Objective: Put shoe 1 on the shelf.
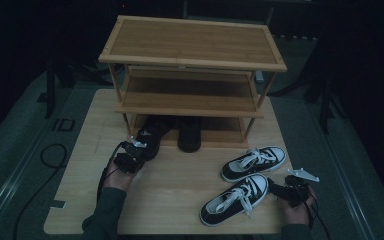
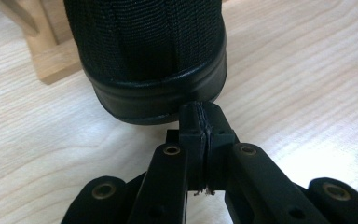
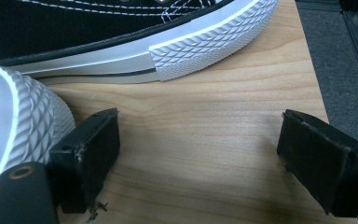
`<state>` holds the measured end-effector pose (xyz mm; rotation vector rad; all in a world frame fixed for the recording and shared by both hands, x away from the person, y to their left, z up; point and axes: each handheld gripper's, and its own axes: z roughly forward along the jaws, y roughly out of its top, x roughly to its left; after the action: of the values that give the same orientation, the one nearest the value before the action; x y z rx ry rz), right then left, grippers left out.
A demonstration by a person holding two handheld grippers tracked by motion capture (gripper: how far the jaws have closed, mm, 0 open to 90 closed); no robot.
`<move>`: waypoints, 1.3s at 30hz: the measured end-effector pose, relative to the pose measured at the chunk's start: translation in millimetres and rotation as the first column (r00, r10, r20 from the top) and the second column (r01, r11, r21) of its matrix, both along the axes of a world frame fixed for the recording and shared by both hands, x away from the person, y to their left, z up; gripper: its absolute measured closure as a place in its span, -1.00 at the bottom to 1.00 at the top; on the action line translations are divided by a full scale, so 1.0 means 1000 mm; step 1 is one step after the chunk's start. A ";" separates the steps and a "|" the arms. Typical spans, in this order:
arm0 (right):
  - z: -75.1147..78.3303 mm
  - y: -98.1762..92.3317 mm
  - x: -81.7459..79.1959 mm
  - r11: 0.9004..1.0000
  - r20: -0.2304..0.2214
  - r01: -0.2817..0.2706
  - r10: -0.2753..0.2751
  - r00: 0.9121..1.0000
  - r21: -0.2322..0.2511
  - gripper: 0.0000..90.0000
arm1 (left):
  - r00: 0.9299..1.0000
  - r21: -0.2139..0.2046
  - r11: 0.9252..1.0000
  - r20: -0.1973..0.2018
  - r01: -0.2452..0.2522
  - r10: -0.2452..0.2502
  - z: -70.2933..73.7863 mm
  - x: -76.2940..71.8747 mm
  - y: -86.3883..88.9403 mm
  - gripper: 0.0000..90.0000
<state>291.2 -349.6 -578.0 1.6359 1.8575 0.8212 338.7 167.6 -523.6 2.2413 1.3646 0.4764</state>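
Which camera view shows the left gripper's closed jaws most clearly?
The left gripper view: the left gripper has its pads pressed together with nothing between them, tips at the black shoe's heel. The high view shows it small and dark beside that shoe, jaws unreadable.

A dim recording studio: black-curtained surround, grey floor [image 1: 10,150], lone wooden table [image 1: 80,200].

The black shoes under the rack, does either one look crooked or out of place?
Yes. The left black shoe sits askew, its heel jutting off the rack's bottom shelf onto the table, while the other black shoe points straight in. The shut left claw meets that heel.
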 end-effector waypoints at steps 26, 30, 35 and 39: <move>0.000 0.000 0.000 1.000 0.001 0.000 0.000 1.000 -0.001 -0.71 | 1.000 0.025 1.000 -0.006 0.009 -0.009 -0.002 0.024 -0.004 0.93; 0.000 0.000 0.000 1.000 0.001 0.000 0.000 1.000 -0.001 -0.71 | 0.999 0.034 0.999 -0.042 -0.010 0.011 -0.016 0.021 0.005 0.93; 0.000 0.000 0.000 1.000 0.001 0.000 0.000 1.000 -0.001 -0.71 | 0.997 0.027 0.998 -0.038 -0.063 0.064 -0.023 0.025 0.019 0.94; 0.000 0.000 0.000 1.000 0.001 0.000 0.000 1.000 -0.001 -0.71 | 0.998 0.026 0.998 -0.008 -0.054 0.055 -0.025 0.032 0.023 0.94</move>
<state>291.2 -349.6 -578.0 1.6346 1.8569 0.8211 371.0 190.2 -548.3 2.2340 1.4352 0.5058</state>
